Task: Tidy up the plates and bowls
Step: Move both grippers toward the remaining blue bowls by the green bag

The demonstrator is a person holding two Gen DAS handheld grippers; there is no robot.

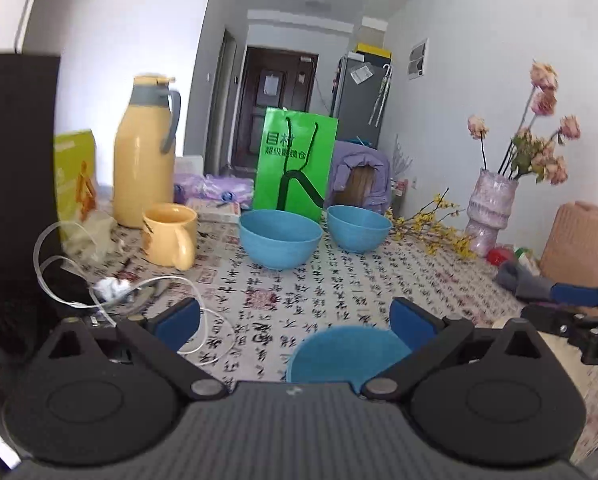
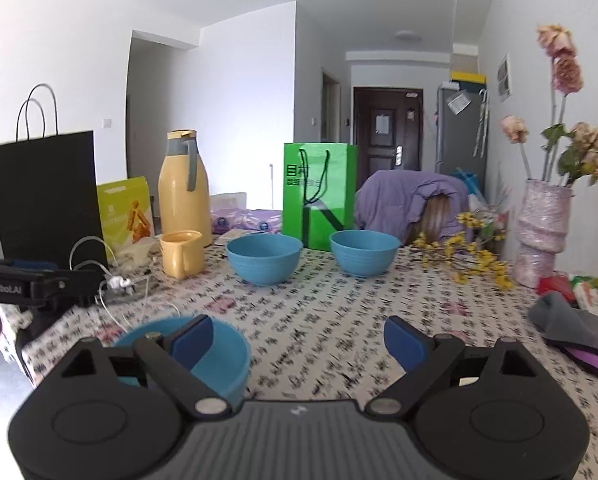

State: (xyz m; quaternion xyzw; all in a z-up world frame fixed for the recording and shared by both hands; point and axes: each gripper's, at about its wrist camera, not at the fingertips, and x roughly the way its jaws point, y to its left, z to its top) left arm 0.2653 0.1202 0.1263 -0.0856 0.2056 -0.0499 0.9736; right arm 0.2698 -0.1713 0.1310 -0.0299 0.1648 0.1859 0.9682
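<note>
Both grippers, left gripper and right gripper, tilt slightly downward, jaws spread and empty, flanking the near blue bowl.

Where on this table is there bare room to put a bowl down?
The open tablecloth between the near blue bowl and the two far blue bowls is free. It is crowded on the left around the yellow mug and white cable, and on the right by the vase and grey cloth.

Three matt blue plastic-looking bowls sit on a printed cloth table cover; the green paper bag looks glossy.
</note>
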